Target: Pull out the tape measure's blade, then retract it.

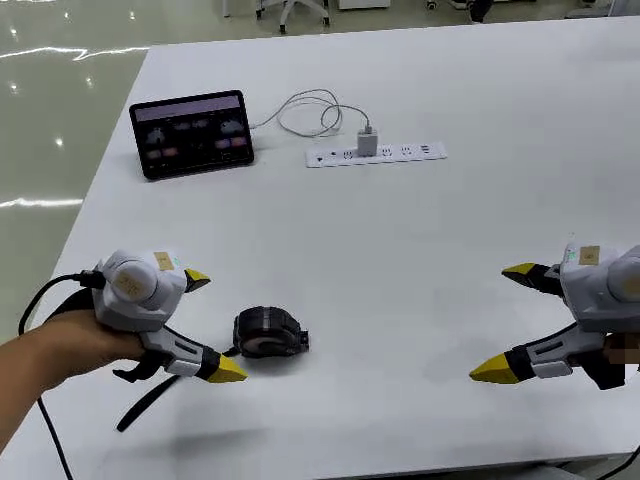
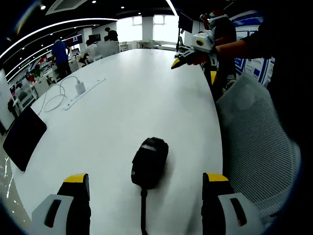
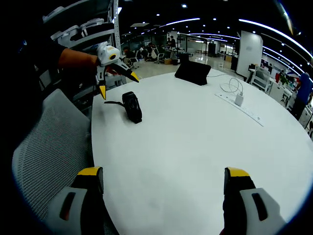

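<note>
A black tape measure lies on the white table near the front left, its blade in and a black strap trailing from it. My left gripper is open just left of it, its yellow-tipped jaws apart on either side of the strap. In the left gripper view the tape measure sits a little ahead between the jaws, untouched. My right gripper is open at the far right, well away from the tape measure, with nothing between its jaws.
A dark tablet stands at the back left. A white power strip with a charger and coiled cable lies behind the middle. A grey mesh chair stands at the table's front edge.
</note>
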A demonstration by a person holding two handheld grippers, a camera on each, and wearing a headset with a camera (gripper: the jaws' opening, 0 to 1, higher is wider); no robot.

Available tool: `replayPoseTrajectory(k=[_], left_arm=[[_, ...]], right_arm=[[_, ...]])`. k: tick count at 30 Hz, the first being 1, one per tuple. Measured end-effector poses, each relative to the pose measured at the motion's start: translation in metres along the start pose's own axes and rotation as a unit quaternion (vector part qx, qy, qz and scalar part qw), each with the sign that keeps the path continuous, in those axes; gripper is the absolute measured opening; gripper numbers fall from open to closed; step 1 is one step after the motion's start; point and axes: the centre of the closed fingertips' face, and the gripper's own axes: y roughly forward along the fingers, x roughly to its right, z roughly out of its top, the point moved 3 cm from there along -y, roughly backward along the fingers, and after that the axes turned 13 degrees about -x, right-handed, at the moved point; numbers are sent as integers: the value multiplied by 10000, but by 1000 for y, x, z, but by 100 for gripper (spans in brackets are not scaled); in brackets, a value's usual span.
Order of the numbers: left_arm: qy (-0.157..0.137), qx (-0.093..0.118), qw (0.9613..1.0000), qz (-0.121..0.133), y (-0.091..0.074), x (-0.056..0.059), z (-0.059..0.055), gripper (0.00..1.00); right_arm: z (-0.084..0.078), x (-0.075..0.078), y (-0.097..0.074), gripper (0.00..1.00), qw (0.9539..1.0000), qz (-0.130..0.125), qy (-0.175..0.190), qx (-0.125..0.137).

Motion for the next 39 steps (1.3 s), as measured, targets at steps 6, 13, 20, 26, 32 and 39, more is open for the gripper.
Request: replayPoseTrajectory(k=[6,13,20,26,32,39], left_arm=[[272,-178,9992,-231,7,0,12,87],[739,-457,9957,-333,18,3,21,74],[990,-820,9912,-320,38,3,12,63],[990,-1007,9887,-497,45,8,9,53],[1046,-957,9883,-562,49,12,16,44],[1164,-942,9871,-563,52,8,23,35]], right_arm=[[11,-5,9,99,9997,120,-185,-40],[24,-9,19,98,9990,227,-383,-39],[36,-12,30,94,9971,232,-717,-105],[45,-16,42,90,9945,321,-984,-158],[53,-23,54,87,9925,491,-1116,-122],[68,-28,69,85,9894,636,-1300,-109]])
